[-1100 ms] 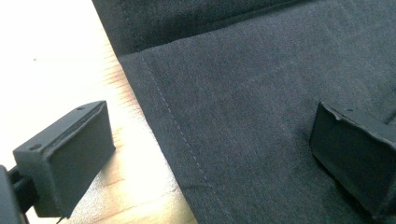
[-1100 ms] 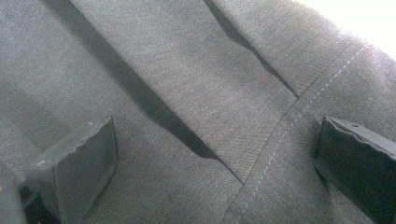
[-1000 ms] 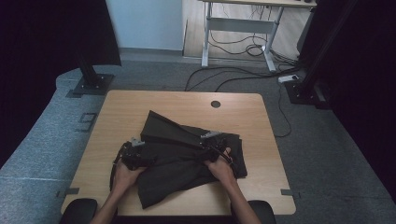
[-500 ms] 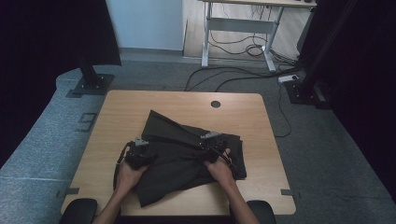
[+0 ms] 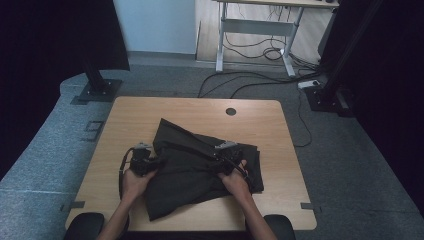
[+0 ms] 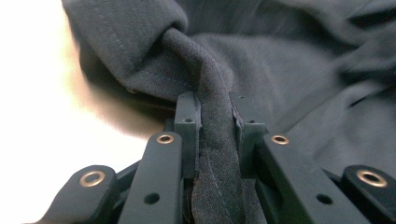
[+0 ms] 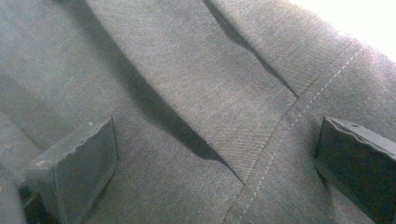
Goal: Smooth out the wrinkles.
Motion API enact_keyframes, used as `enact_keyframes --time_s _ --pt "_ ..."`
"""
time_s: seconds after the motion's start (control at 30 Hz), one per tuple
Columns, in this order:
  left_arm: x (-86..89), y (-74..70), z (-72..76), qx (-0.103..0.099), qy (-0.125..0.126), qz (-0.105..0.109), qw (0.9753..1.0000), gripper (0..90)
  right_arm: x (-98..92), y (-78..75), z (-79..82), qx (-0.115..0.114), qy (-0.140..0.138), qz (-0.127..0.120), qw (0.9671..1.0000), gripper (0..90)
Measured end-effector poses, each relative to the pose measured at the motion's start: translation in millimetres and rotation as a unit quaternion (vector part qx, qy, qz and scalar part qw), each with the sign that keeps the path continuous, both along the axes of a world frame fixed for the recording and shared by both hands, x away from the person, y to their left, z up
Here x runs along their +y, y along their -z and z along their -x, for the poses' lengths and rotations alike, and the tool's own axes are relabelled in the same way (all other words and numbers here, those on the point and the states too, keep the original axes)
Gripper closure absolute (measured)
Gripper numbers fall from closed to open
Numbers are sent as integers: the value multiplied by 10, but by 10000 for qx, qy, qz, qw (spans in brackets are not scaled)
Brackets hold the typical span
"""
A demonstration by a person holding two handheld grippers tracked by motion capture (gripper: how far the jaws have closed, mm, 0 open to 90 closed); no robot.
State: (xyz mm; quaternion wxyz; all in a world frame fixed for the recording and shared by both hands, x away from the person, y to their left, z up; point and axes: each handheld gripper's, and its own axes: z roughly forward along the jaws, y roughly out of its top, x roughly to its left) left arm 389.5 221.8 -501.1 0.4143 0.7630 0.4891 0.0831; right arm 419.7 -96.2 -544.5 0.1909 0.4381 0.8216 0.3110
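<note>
A dark grey garment (image 5: 195,170) lies crumpled across the middle of the wooden table (image 5: 150,112). At its left edge my left gripper (image 5: 150,161) is shut on a bunched fold of the cloth (image 6: 212,116), which runs up between the two jaws. My right gripper (image 5: 226,159) rests on the garment's right part, near a stitched seam (image 7: 280,135). Its jaws stand wide apart over flat cloth (image 7: 196,93), holding nothing. A hand grips each tool from the table's near edge.
Bare wood surrounds the garment on all sides, with a round cable hole (image 5: 230,111) at the far edge. Beyond the table stand a black post base (image 5: 97,90), a desk frame (image 5: 255,30) and floor cables (image 5: 260,85).
My left gripper has slid a little to the right along the garment's left edge. The right gripper and the cloth stay about where they were.
</note>
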Motion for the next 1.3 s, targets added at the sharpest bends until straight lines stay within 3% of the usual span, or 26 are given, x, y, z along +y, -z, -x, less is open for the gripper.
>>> enact_keyframes --time_s 0.03,0.07,0.33,0.57,0.77,0.83,1.0,1.13,1.2,1.3 --pt "-55 -175 0 -181 108 -39 9998 763 9 2 5 -13 14 -1 10000 0" --pt "-55 -175 0 -181 108 -39 9998 764 9 2 5 -13 14 -1 10000 0" --pt "-359 -682 -64 -630 510 -58 9967 771 99 8 27 -43 43 -23 10000 0" --pt "-741 -977 -87 -934 961 -295 9905 776 274 18 48 -114 22 -59 9999 0" --pt "-1019 -1023 -98 -1000 1200 -394 9869 786 464 32 94 -204 -90 -94 9997 0" --pt "-1073 -1007 -85 -1086 1198 -604 9850 787 498 37 115 -247 -132 -108 9996 0" --pt "-1068 -1002 -74 -1202 1102 -957 9820 793 487 37 122 -260 -143 -184 9994 0" --pt "-1013 -997 -49 -1301 1039 -1187 9789 804 438 -73 120 -40 -144 -311 9994 43" --pt "-956 -985 -44 -1310 969 -1190 9794 826 302 -250 130 3 -178 -431 9989 101" --pt "-870 -982 -47 -1279 867 -1101 9818 849 52 -416 157 -122 49 -285 9995 100"
